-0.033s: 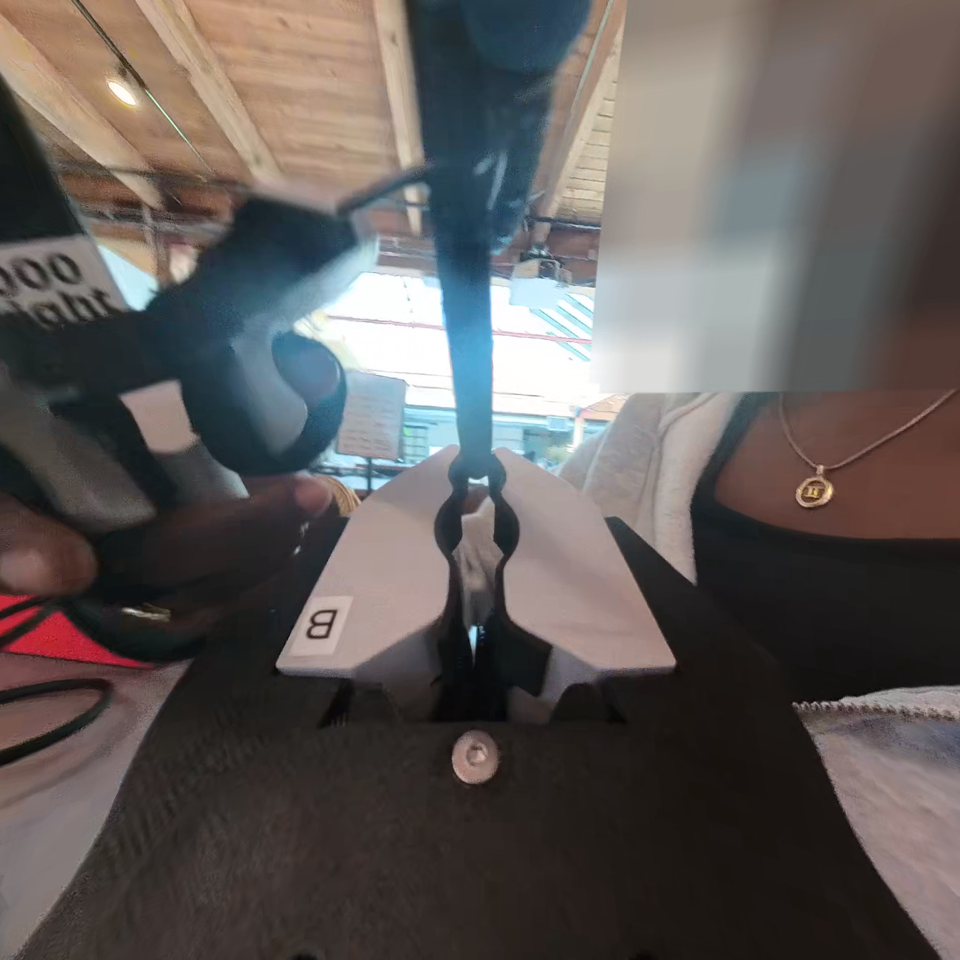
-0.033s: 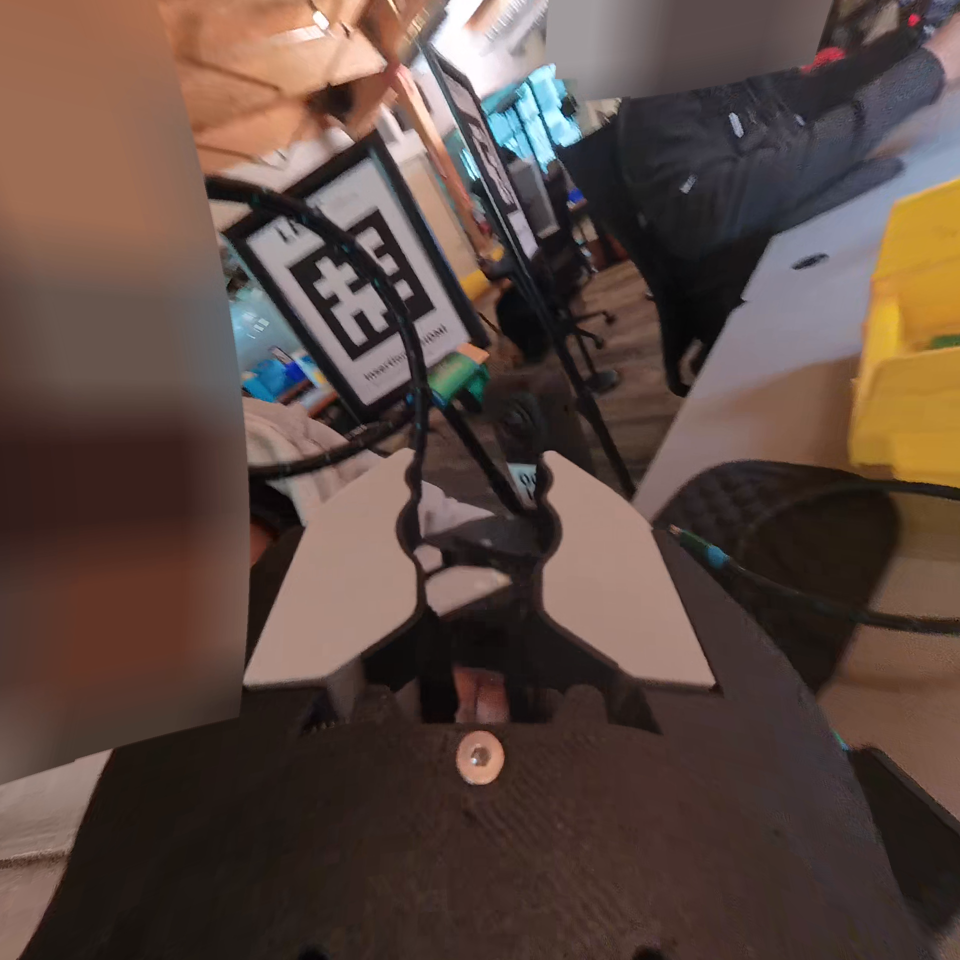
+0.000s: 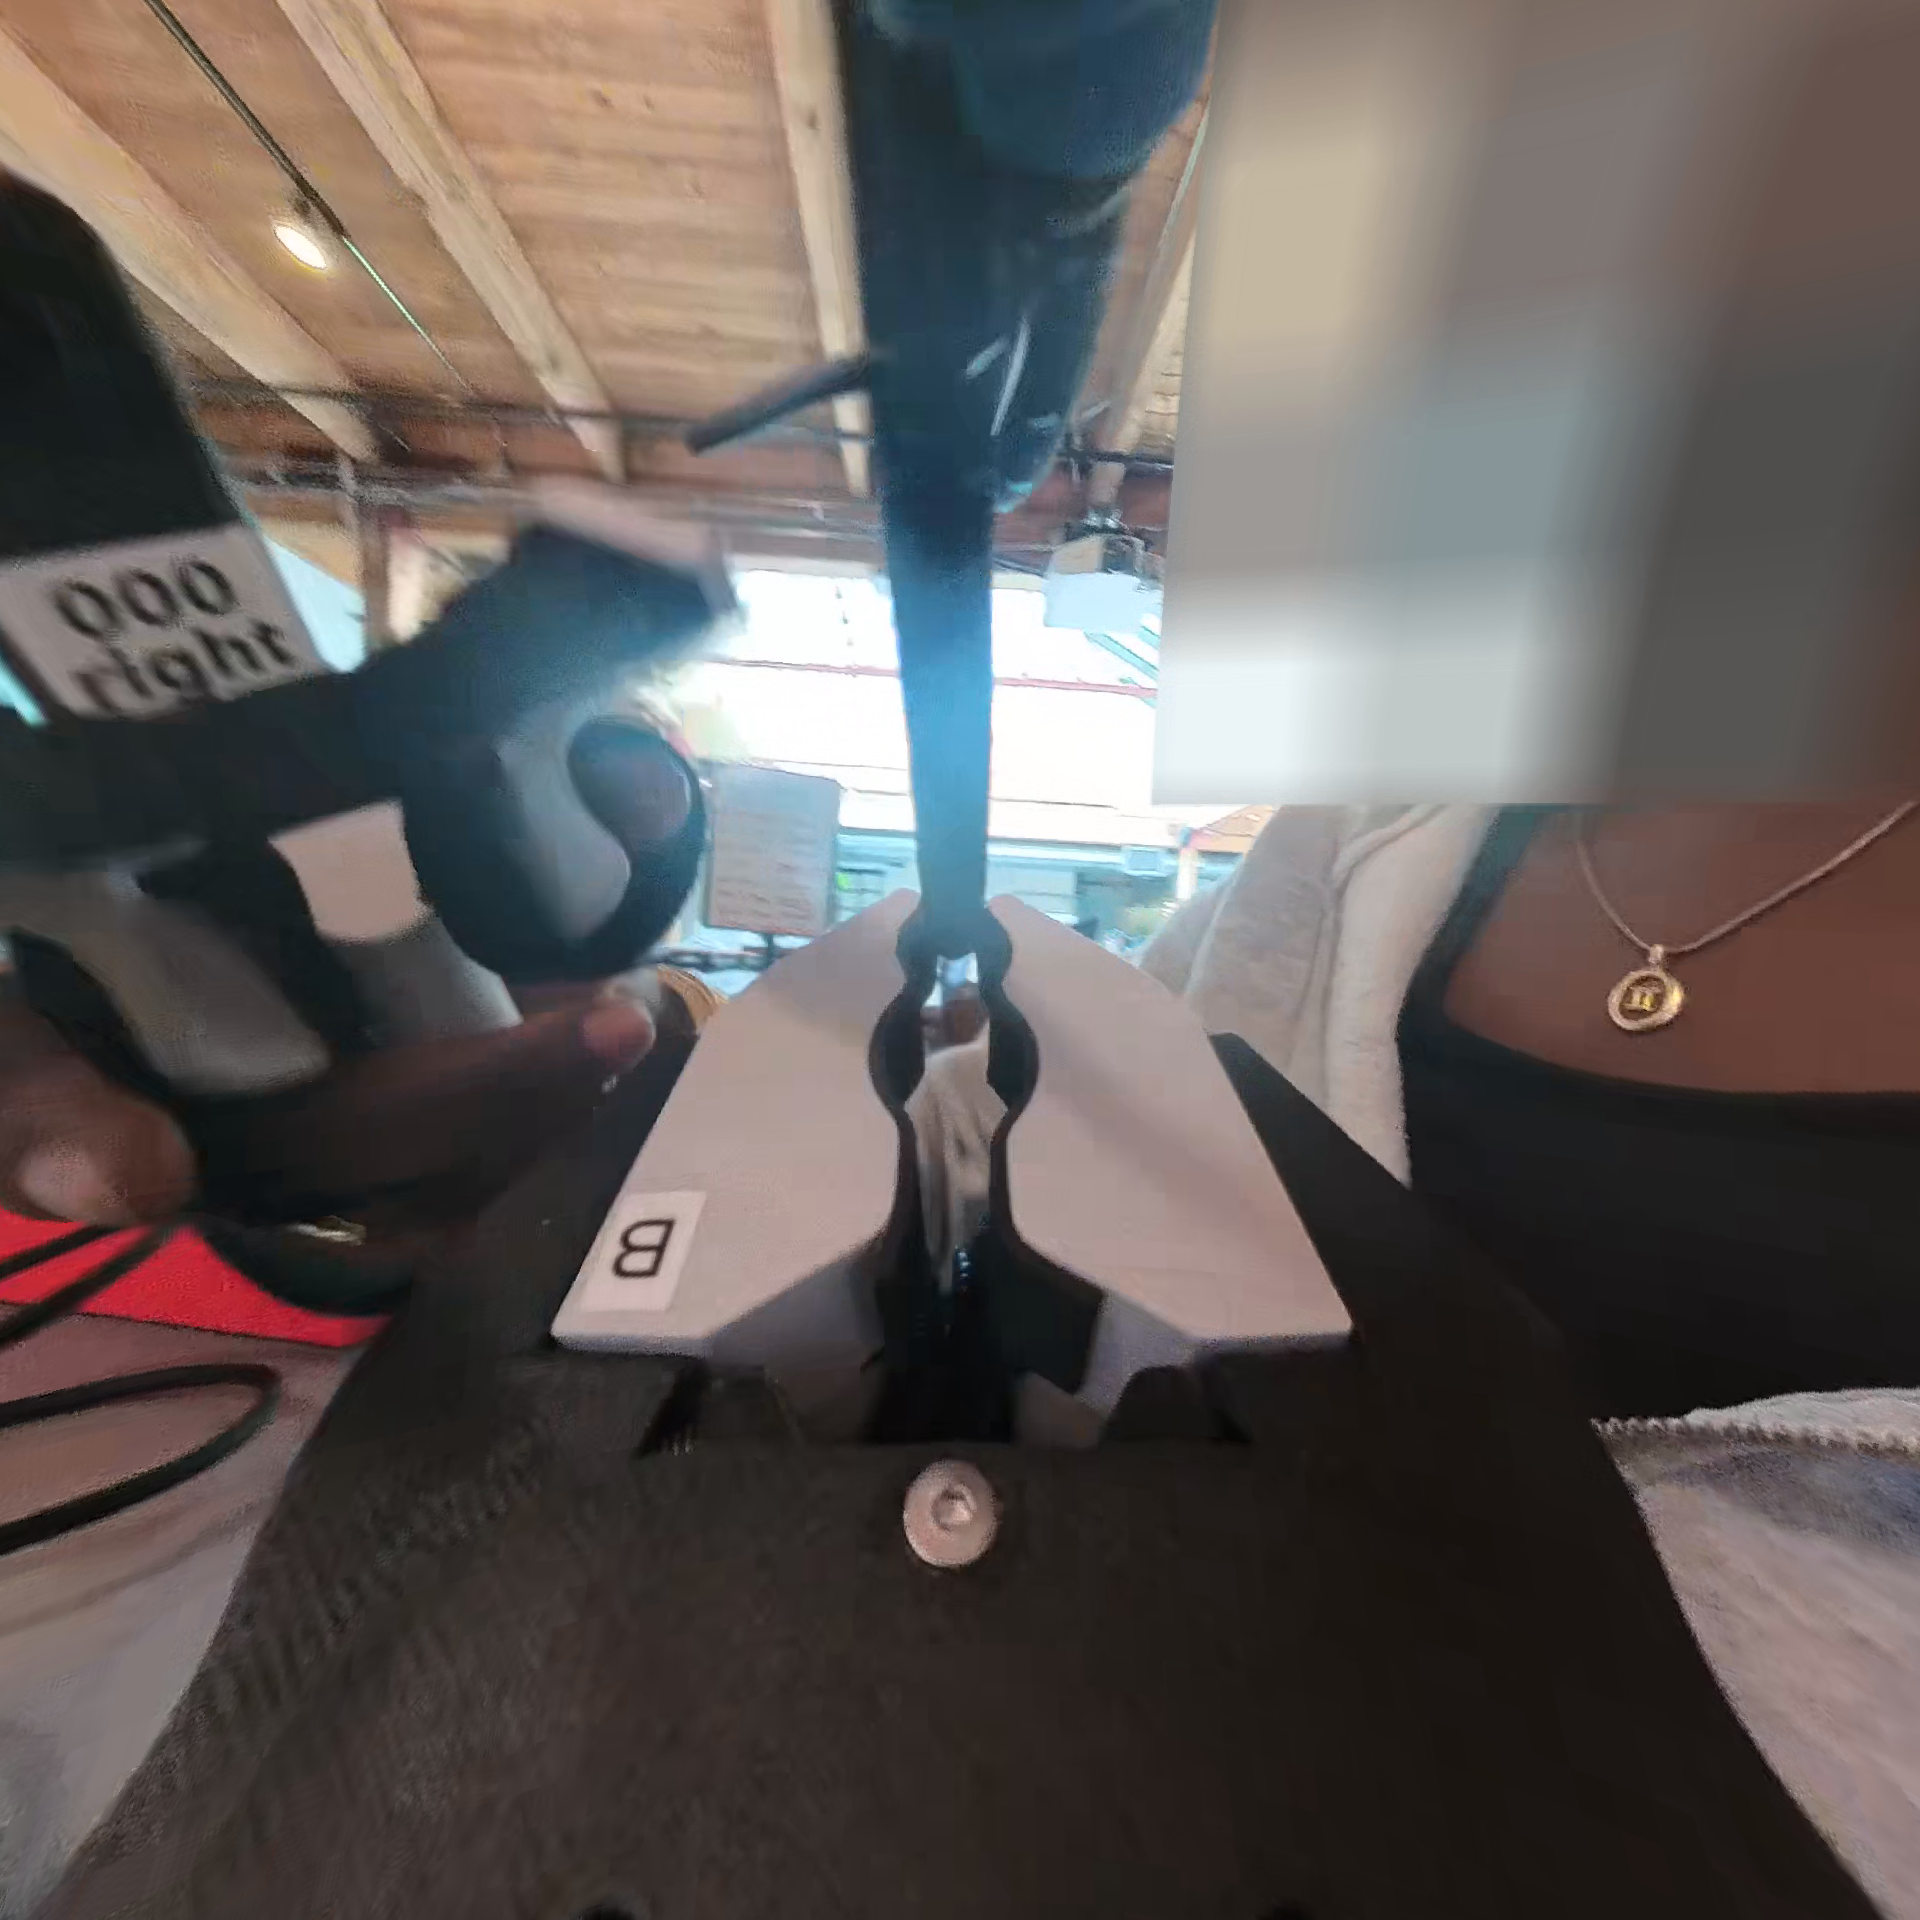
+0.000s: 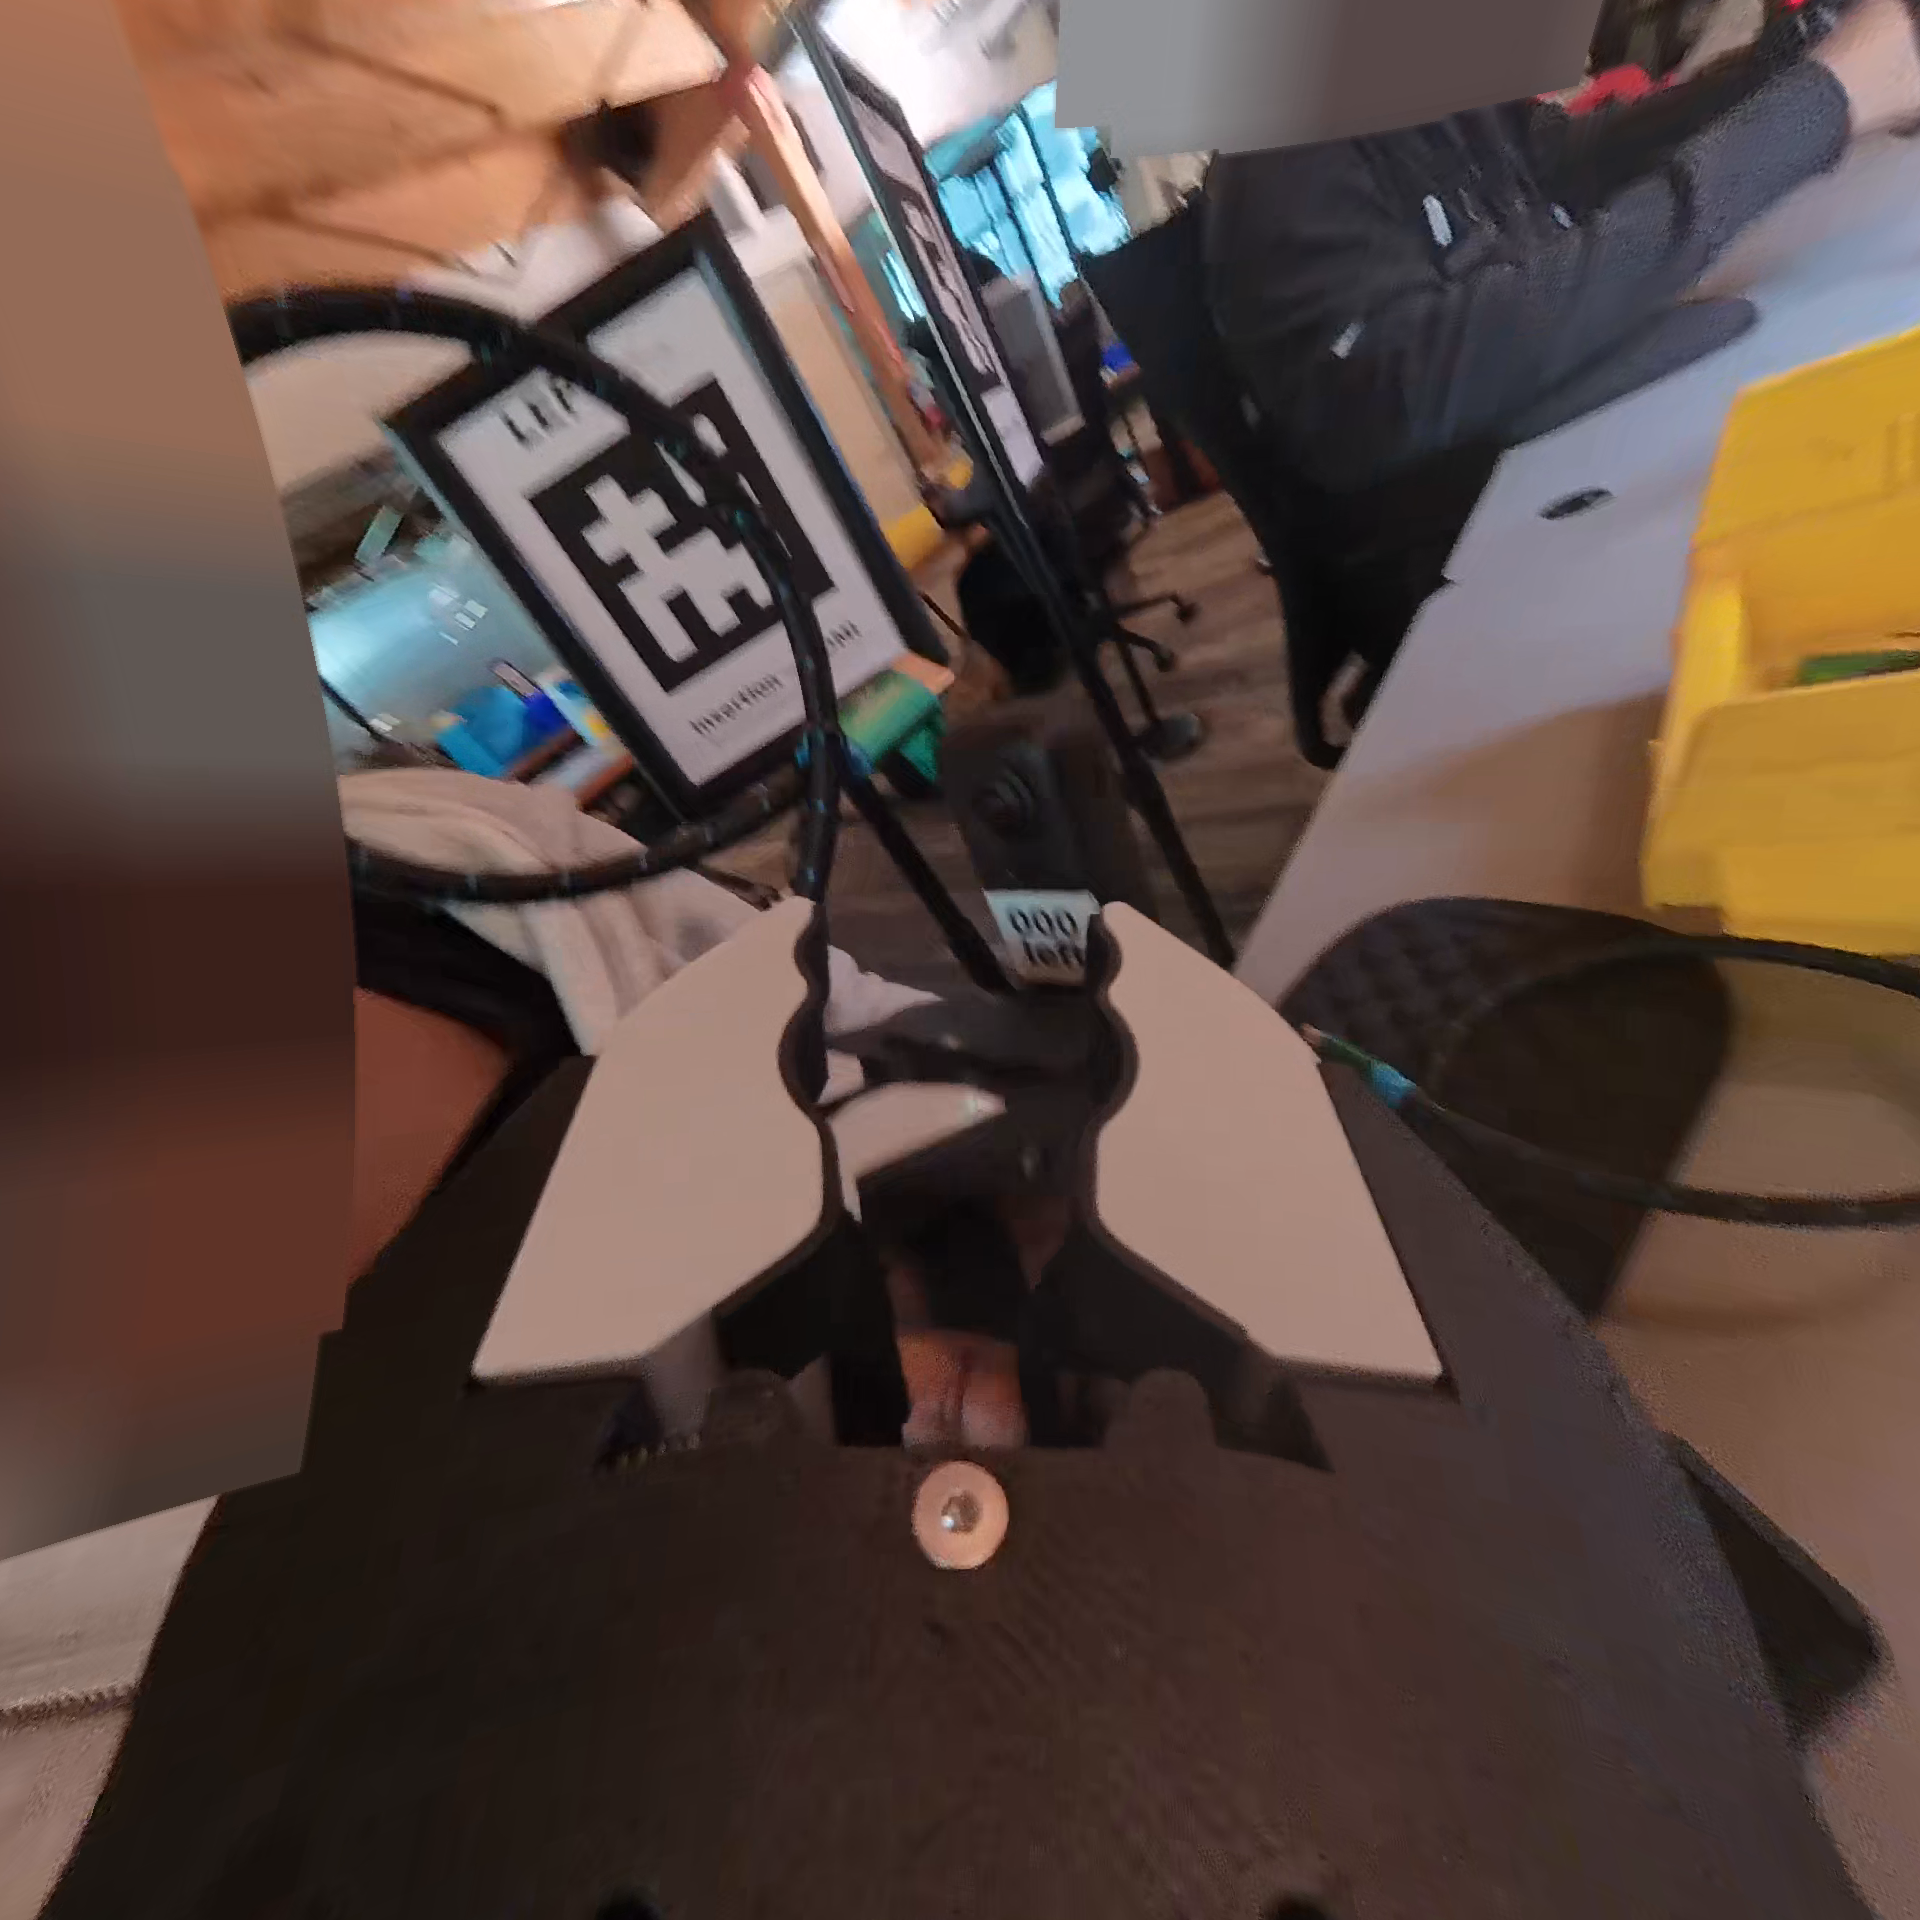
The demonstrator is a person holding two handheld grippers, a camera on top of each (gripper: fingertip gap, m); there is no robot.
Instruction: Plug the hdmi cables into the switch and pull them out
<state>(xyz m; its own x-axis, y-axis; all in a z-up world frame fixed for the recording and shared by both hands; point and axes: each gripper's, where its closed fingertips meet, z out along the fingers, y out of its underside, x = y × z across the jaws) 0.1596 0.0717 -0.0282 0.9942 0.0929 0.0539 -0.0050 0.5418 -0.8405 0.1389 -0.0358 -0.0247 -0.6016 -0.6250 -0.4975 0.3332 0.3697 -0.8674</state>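
Right wrist view: yellow bin (image 4: 1766,748) on table (image 4: 1455,644); contents unclear.

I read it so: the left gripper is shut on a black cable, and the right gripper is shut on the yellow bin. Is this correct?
Not fully. The left gripper is indeed shut on the black cable, as the left wrist view shows. But in the right wrist view the right gripper stands open, holding nothing, and the yellow bin sits apart on the table.
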